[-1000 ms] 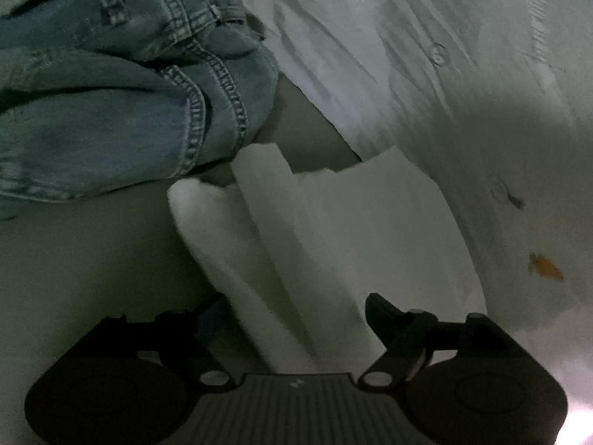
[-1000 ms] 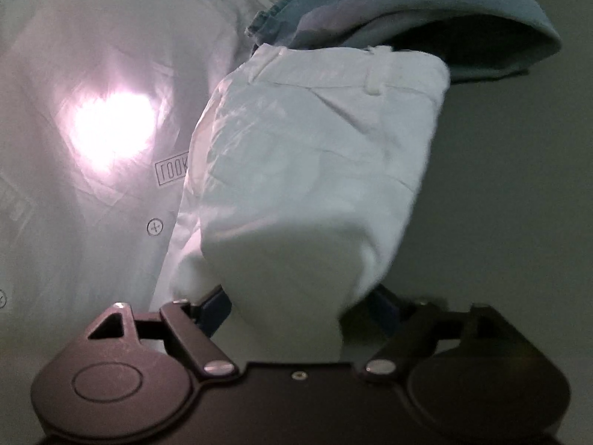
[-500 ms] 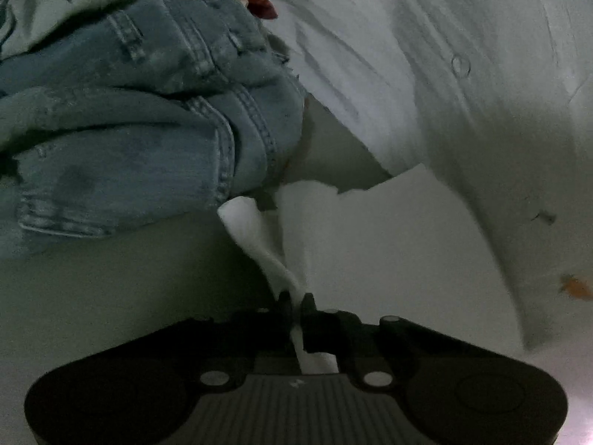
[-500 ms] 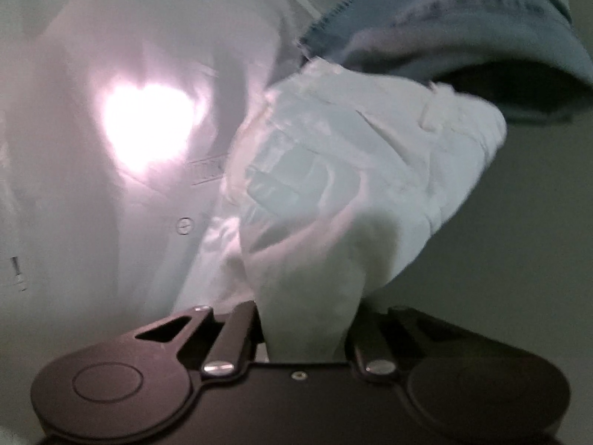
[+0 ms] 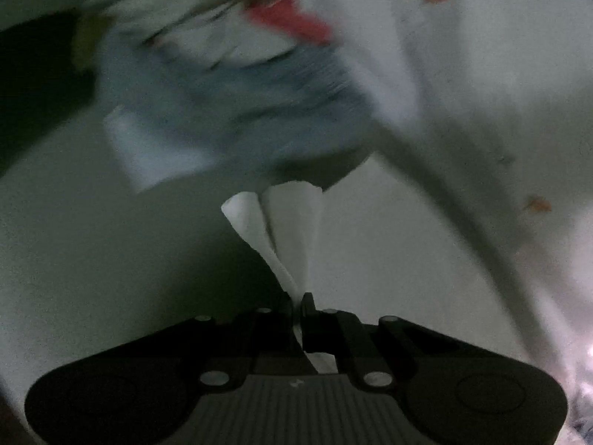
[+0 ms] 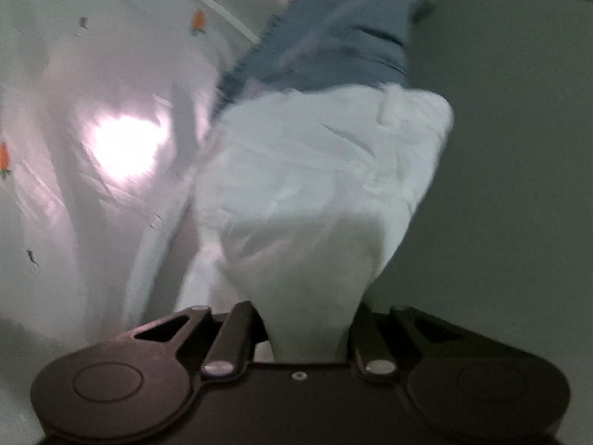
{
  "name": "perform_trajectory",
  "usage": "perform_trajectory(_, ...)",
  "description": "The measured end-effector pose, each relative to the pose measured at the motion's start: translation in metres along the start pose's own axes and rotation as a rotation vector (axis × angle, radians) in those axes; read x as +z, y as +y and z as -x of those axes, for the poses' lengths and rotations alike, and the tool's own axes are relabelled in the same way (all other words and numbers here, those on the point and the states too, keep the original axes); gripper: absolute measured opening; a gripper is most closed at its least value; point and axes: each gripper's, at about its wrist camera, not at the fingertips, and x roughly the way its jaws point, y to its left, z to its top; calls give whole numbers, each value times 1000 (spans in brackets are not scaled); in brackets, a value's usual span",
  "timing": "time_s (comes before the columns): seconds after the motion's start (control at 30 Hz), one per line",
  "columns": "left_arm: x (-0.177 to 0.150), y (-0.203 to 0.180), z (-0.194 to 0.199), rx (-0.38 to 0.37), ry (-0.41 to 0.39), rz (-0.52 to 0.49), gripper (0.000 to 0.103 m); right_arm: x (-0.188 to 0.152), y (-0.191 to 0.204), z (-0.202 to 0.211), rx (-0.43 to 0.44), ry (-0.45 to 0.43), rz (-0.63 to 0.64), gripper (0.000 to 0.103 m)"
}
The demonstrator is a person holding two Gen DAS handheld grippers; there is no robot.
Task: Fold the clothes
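Note:
The white trousers (image 6: 315, 193) bulge up in the right wrist view, belt-loop edge at the top. My right gripper (image 6: 307, 330) has a thick bunch of that cloth between its fingers (image 6: 237, 333); its jaws are opening slightly, still pressed on the fabric. In the left wrist view a thin pinched fold of the white trousers (image 5: 285, 218) runs up from my left gripper (image 5: 298, 302), whose jaws are almost together on it and easing open. Both views are motion-blurred.
Blue jeans (image 5: 237, 111) lie bunched beyond the white cloth, also seen as jeans (image 6: 333, 44) at the top. A red cloth (image 5: 289, 18) sits behind them. A white carrot-print sheet (image 6: 92, 111) spreads left; the sheet (image 5: 481, 92) fills the right. Grey-green surface (image 6: 519, 185) lies alongside.
Both grippers went from open around the white trousers to closed on them. Both then moved with the cloth, which has drawn taut and lifted; the jeans look farther off and blurred.

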Motion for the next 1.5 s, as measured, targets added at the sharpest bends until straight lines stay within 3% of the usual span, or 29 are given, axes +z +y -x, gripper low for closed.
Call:
perform_trajectory(0.03,-4,11,-1,14,16,34,15,-2,-4,1,-16,13,15,25)
perform_trajectory(0.1,-3,18,8,77,-8,29,14,-3,1,6,-50,13,114,37)
perform_trajectory(0.23,10,6,34,111,-114,-160,38,-14,24,27,-122,-22,387,70)
perform_trajectory(0.3,11,0,37,89,-124,-219,39,-29,29,39,-142,-49,529,83)
perform_trajectory(0.37,6,-13,36,57,-112,-286,42,-52,32,47,-163,-54,672,84)
perform_trajectory(0.43,-3,-33,31,28,-87,-370,51,-74,34,53,-183,-54,792,86)
perform_trajectory(0.53,-22,-55,14,-18,-45,-475,61,-103,33,60,-206,-50,921,89)
perform_trajectory(0.6,-33,-60,-2,-27,6,-502,62,-121,29,65,-218,-48,985,91)
perform_trajectory(0.73,-49,-62,-37,33,81,-549,66,-156,29,66,-268,-36,1147,92)
perform_trajectory(0.83,-59,-68,-39,42,63,-629,74,-182,28,63,-312,-35,1299,92)
perform_trajectory(0.97,-57,-68,-46,36,72,-642,85,-201,37,56,-335,-111,1447,96)
perform_trajectory(1.07,-54,-72,-53,46,80,-655,89,-203,53,62,-290,-174,1477,93)
perform_trajectory(1.23,-55,-75,-53,44,96,-654,92,-198,92,93,-218,-427,1432,94)
perform_trajectory(1.37,-58,-74,-52,38,96,-667,94,-191,99,84,-204,-395,1379,94)
perform_trajectory(1.5,-59,-74,-53,32,97,-678,97,-200,86,61,-239,-306,1426,95)
